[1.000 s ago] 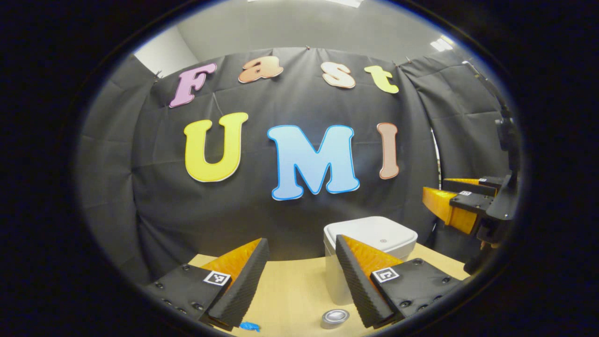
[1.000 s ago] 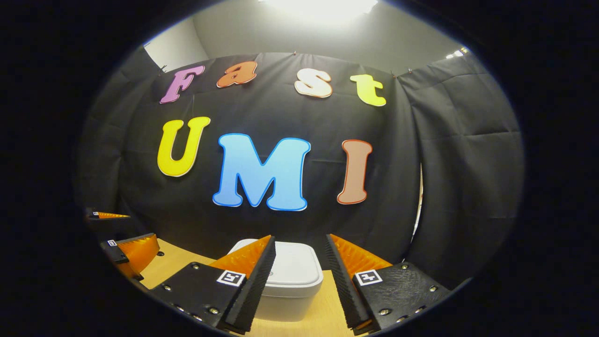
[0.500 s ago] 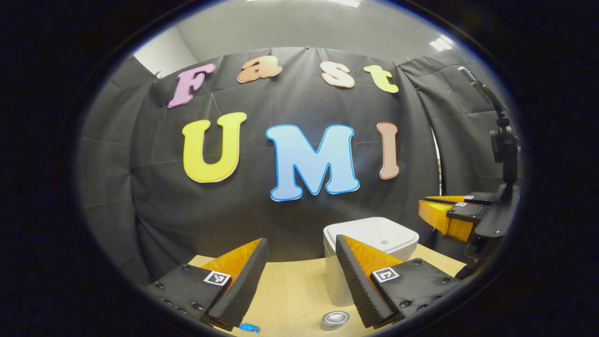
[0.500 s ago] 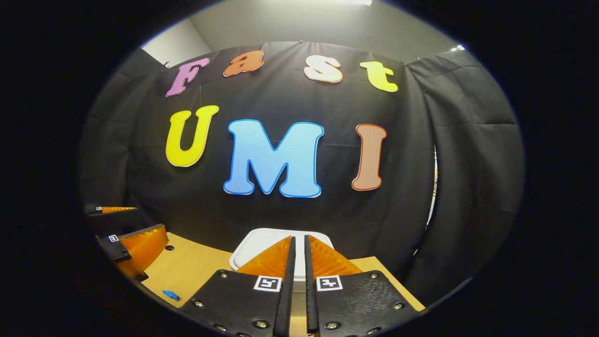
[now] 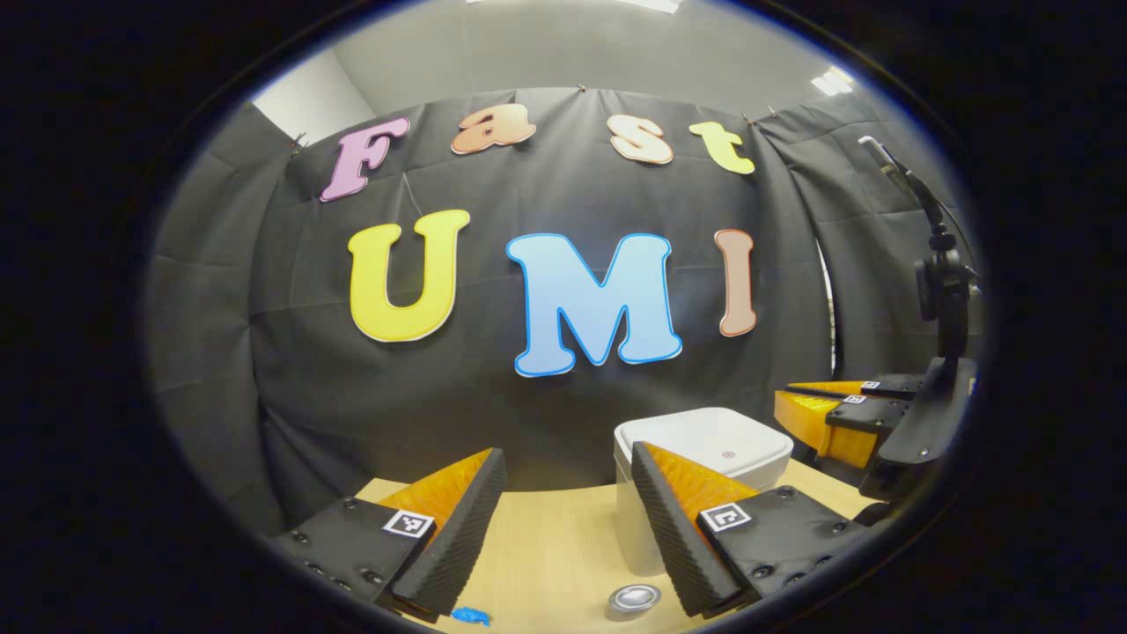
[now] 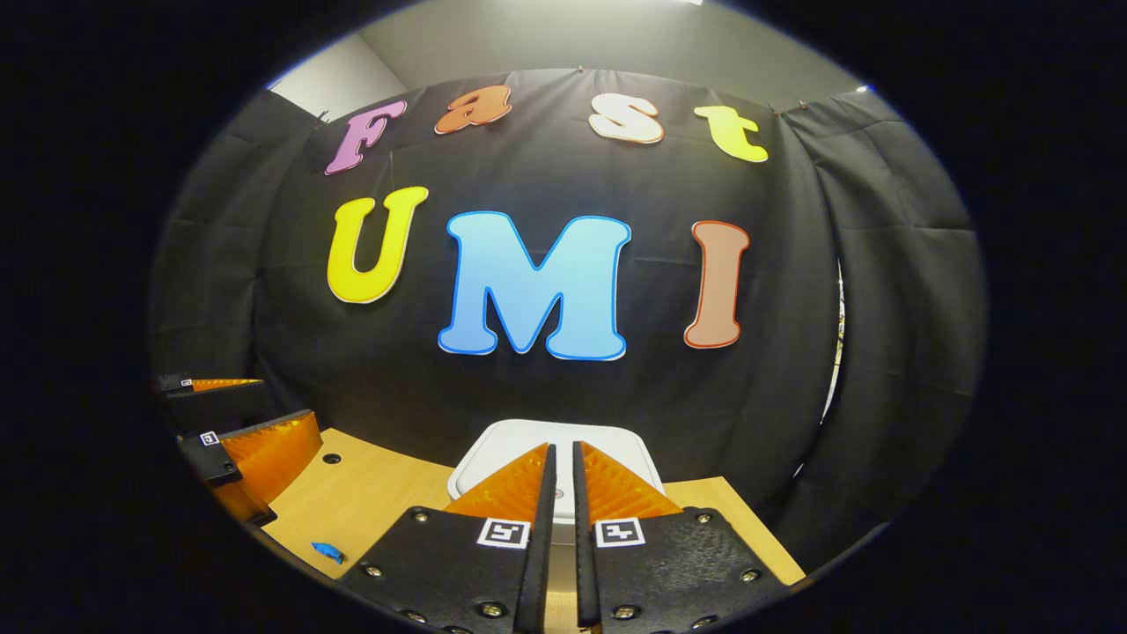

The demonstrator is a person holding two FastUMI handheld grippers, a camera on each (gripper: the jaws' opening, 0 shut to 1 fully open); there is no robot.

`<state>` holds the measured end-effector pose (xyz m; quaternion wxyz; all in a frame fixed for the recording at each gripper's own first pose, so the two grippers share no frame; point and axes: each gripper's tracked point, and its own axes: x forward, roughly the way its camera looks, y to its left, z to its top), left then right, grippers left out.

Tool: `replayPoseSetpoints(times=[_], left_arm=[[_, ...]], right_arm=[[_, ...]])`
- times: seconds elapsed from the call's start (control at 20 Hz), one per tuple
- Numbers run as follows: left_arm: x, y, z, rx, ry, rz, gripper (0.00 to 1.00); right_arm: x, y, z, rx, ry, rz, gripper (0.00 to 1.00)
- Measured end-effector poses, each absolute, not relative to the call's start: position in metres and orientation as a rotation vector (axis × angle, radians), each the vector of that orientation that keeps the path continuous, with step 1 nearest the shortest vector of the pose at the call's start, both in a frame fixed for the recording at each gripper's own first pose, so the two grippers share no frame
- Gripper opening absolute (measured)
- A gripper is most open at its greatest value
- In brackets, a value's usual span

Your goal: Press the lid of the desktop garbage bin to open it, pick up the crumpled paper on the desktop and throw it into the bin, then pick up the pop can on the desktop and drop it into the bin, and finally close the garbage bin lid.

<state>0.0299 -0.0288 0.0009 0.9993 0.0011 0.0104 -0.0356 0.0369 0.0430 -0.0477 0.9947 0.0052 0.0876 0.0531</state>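
Scene: a booth worktop (image 5: 546,537) of pale wood, with a white bin (image 5: 704,449) standing toward its back edge, lid (image 6: 563,438) down.

Right claw (image 6: 560,493): fingers drawn together to a narrow slit with nothing between them, pointed straight at the bin. In the right gripper view the closed tips overlap the near edge of the lid; whether they touch it cannot be told from here. In the left gripper view the same claw (image 5: 814,414) hangs just beside the bin's right flank, level with the lid or a shade above it.

Left claw (image 5: 563,511): fingers spread wide and empty, held low over the worktop, with the bin ahead and to its right.

The relation that counts: the lid lies dead ahead of and slightly below the right claw, so this claw is the nearer and better lined up for the press; the left one stands off to the side.

Can (image 5: 632,600): upright on the worktop in front of the bin, low between the left claw's fingers but apart from both.

Blue scrap (image 5: 469,615): a small crumpled bit on the worktop near the left claw's left finger; it also shows in the right gripper view (image 6: 327,552), well left of the bin.

Stage, as judged: the opening press appears to be at hand; paper and can untouched.
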Motion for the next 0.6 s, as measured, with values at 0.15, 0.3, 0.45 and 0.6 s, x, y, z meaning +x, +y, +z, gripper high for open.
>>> replayPoseSetpoints(times=[0.15,0.3,0.45,0.6], left_arm=[[0.031,-0.026,0.000,0.004,0.020,-0.066,0.97],[0.033,-0.021,-0.002,0.003,0.024,-0.060,0.97],[0.034,-0.016,-0.005,0.004,0.026,-0.052,0.96],[0.037,-0.011,-0.007,0.006,0.030,-0.045,0.96]], right_arm=[[0.050,0.044,-0.052,0.056,0.175,0.108,0.01],[0.059,0.044,-0.063,0.064,0.200,0.110,0.01],[0.068,0.050,-0.074,0.064,0.225,0.127,0.01],[0.078,0.058,-0.092,0.070,0.264,0.145,0.01]])
